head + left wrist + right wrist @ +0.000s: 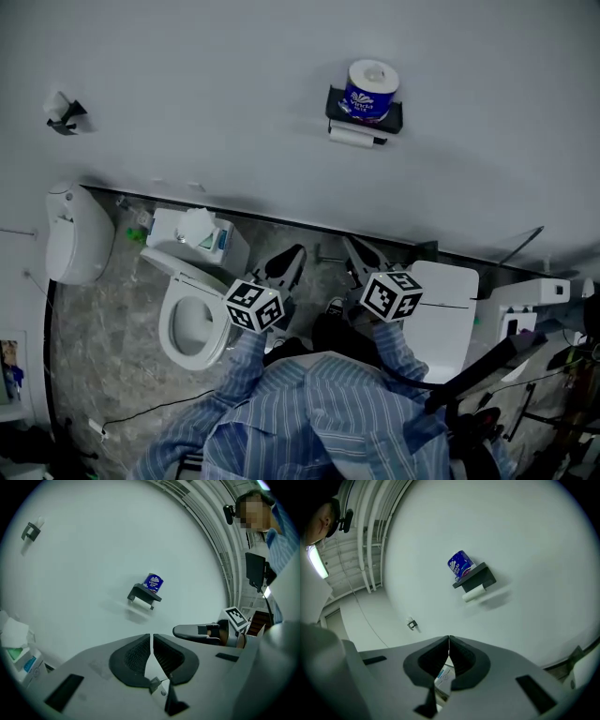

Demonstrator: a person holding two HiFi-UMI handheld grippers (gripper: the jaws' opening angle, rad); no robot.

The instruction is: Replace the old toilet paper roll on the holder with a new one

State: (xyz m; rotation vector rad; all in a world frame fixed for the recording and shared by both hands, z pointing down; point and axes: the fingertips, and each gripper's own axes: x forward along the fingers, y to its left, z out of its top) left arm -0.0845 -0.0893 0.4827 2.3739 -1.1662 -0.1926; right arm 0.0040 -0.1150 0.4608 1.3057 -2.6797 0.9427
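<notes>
A black holder point(364, 118) hangs on the white wall. A new roll in blue wrapping point(371, 88) stands on its shelf, and a thin white old roll point(353, 137) lies on the bar below it. The left gripper view has the wrapped roll point(153, 582) and holder point(145, 595) straight ahead, well beyond my left gripper point(151, 637), which is shut and empty. Through the right gripper view the wrapped roll point(460, 565), holder point(477, 578) and old roll point(474, 593) sit above my right gripper point(449, 640), shut with nothing in it. Both grippers point(292, 256) point(351, 246) are far short of the wall.
A toilet point(190, 321) with its seat open is at the lower left, with a tissue box point(194, 234) on its tank. A white container point(77, 234) stands further left and a small hook point(63, 112) is on the wall. A white bin point(448, 314) is at the right.
</notes>
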